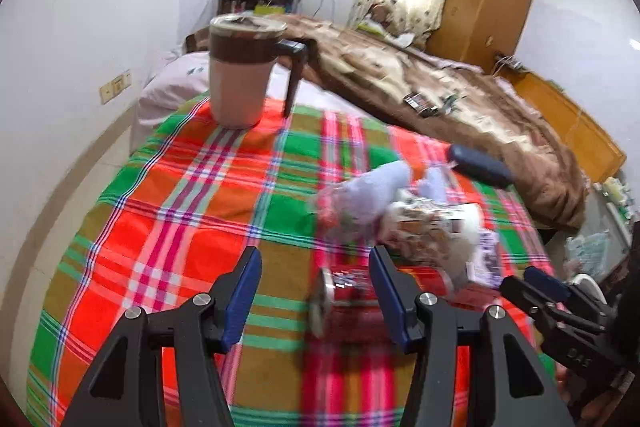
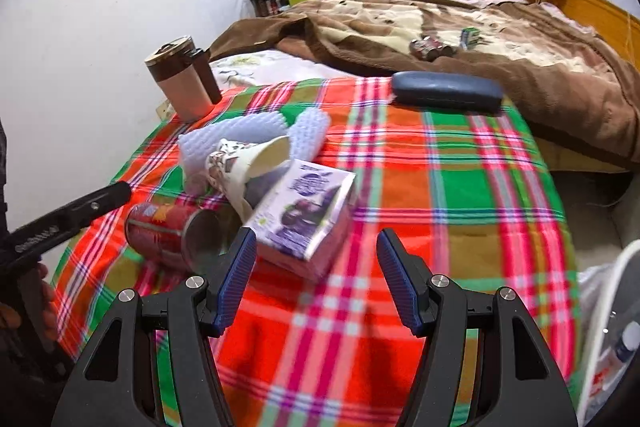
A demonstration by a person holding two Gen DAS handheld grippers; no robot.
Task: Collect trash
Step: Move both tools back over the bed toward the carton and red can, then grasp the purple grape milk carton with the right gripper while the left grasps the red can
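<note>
A heap of trash lies on the plaid tablecloth (image 2: 460, 195). It holds a red can (image 1: 352, 291) on its side, a tipped paper cup (image 1: 432, 223), a white foam net (image 1: 368, 195) and a purple carton (image 1: 486, 259). My left gripper (image 1: 316, 287) hovers open over the can's lid end, pads clear of it. In the right wrist view my right gripper (image 2: 318, 267) is open just short of the purple carton (image 2: 304, 215), with the cup (image 2: 248, 163), foam net (image 2: 248, 131) and can (image 2: 172, 231) to its left. Each gripper shows in the other's view: the right gripper (image 1: 552, 291) and the left gripper (image 2: 72, 215).
A brown-and-cream mug (image 1: 244, 71) stands at the table's far left corner. A dark glasses case (image 2: 446, 93) lies at the far edge. Behind the table is a bed with a brown blanket (image 2: 440, 27). A white bin (image 2: 604, 307) with a bottle inside stands at the lower right.
</note>
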